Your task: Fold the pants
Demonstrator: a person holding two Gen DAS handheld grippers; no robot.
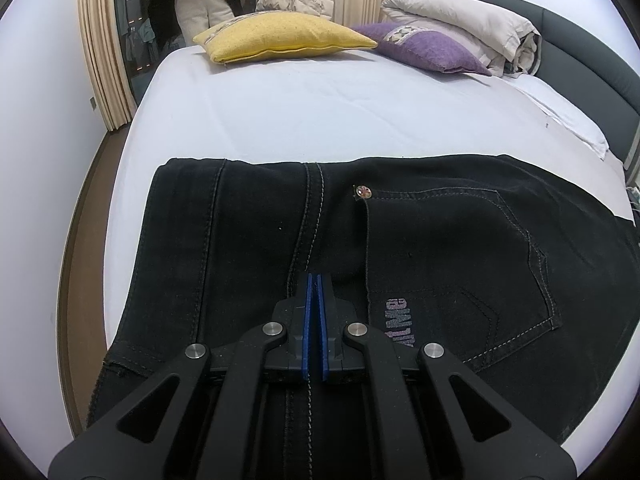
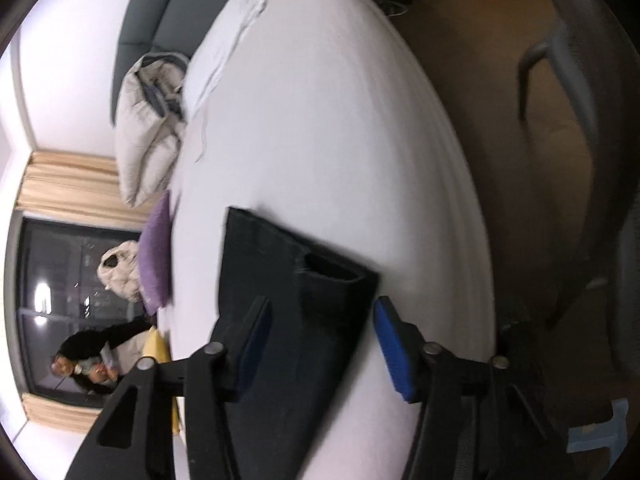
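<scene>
Black jeans lie flat on the white bed, back pocket and centre seam up, waist end toward the near edge. My left gripper is shut with its blue pads together, just over the centre seam; whether it pinches cloth I cannot tell. In the tilted right wrist view, the leg end of the pants lies on the bed with an open hem. My right gripper is open, its blue pads either side of the leg end, empty.
A yellow pillow, a purple pillow and a rolled duvet lie at the far side. A grey headboard stands right. Curtains and a dark window are behind. The brown floor borders the bed.
</scene>
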